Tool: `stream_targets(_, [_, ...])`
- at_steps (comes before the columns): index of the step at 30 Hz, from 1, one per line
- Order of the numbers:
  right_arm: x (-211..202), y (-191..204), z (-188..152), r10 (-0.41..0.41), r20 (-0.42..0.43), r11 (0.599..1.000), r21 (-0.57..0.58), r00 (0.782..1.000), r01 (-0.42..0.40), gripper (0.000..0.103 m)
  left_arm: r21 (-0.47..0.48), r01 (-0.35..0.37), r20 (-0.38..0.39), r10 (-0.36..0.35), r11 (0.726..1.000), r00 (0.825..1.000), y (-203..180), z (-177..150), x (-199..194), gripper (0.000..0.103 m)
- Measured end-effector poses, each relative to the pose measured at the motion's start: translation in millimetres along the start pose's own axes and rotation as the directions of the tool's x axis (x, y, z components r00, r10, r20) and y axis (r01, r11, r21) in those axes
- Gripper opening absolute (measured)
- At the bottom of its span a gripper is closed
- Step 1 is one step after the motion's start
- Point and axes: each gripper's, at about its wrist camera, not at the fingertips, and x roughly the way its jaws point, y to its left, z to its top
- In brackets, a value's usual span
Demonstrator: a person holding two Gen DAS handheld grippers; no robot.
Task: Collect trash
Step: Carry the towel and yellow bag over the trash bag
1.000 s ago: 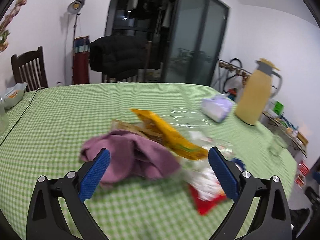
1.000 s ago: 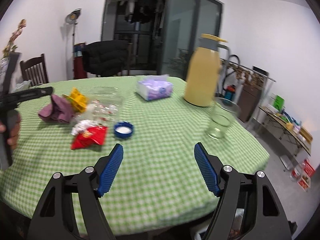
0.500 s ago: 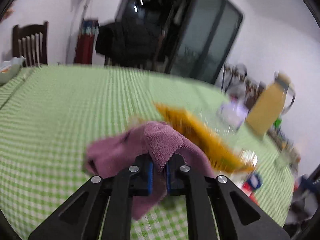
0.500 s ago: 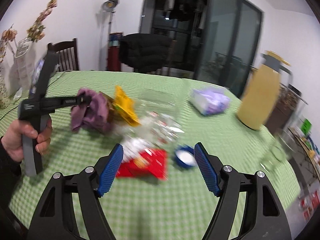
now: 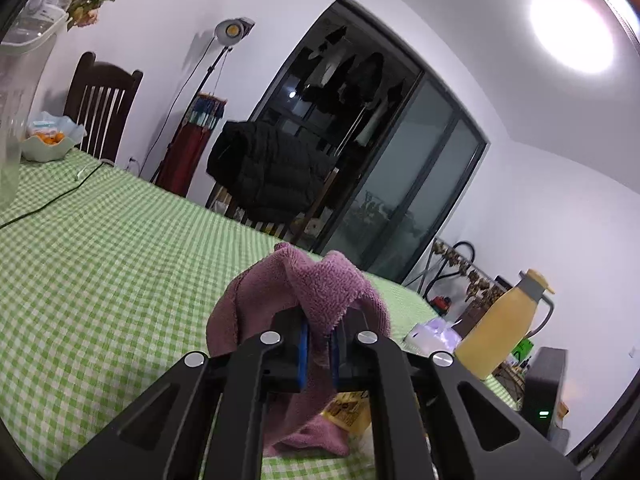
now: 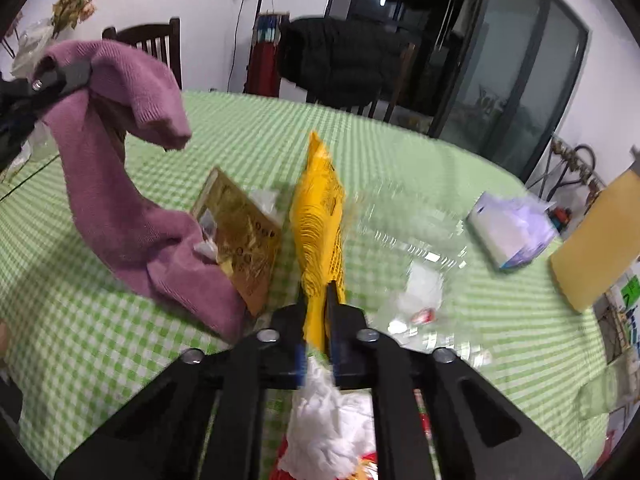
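The crinkled yellow plastic snack wrapper (image 6: pixel 320 216) is the thing your next move turns on. It stands almost on end, its long axis running straight away from your right gripper (image 6: pixel 318 320) toward the far side of the green-and-white checked tablecloth (image 6: pixel 400 152), with the near end caught between the blue pads. The jaws have just been closing, and the frame shows them pinched together on that near end of the wrapper. So the wrapper lies dead ahead of your right hand, and a pull back along its own length looks like the cleanest way to lift it free.

Just to its left lies a flat brown-and-gold foil packet (image 6: pixel 240 244), tilted against the mauve terry cloth (image 6: pixel 116 184). Your left gripper (image 5: pixel 318 344) is clamped hard on a fold of that cloth, which hangs in a long curve from the pads with its tail resting on the table against the foil packet. The left hand is therefore occupied and farther from the wrapper; the right is the one on it.

To the right of the wrapper sits crumpled clear plastic film (image 6: pixel 416 240), blurred. Below your right jaws lie a white tissue wad (image 6: pixel 320 420) and a red wrapper (image 6: pixel 360 464). I judge these still to be collected.
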Motion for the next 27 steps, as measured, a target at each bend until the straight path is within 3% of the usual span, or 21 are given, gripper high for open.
stream_targets(7, [-119.2,-44.9,-18.1,-0.105,0.169,0.994,0.033,0.98,0.1,0.007,0.018,0.065,0.063,-0.066,0.998,0.996,-13.9,18.3,-24.2,0.004])
stream_targets(11, [-170.7,-82.8,-57.7,-0.181,0.18,0.983,0.07,0.967,0.171,0.007,0.041,0.095,0.043,-0.097,0.995,0.994,-39.2,38.7,-35.9,0.003])
stream_targets(16, [-214.3,-138.6,-124.9,-0.274,0.132,0.951,0.182,0.952,0.249,0.007,0.177,0.128,0.105,-0.148,0.976,0.983,-105.5,83.3,-62.9,0.003])
stream_targets(20, [-236.1,-171.2,-181.6,-0.293,0.082,0.924,0.279,0.953,0.26,0.007,0.247,0.179,0.12,-0.213,0.952,0.97,-160.8,106.9,-81.0,0.003])
stream_targets(27, [-282.8,-214.9,-289.0,-0.33,-0.065,0.856,0.401,0.942,0.328,0.007,0.354,0.313,0.049,-0.351,0.881,0.935,-258.6,98.8,-117.9,0.003])
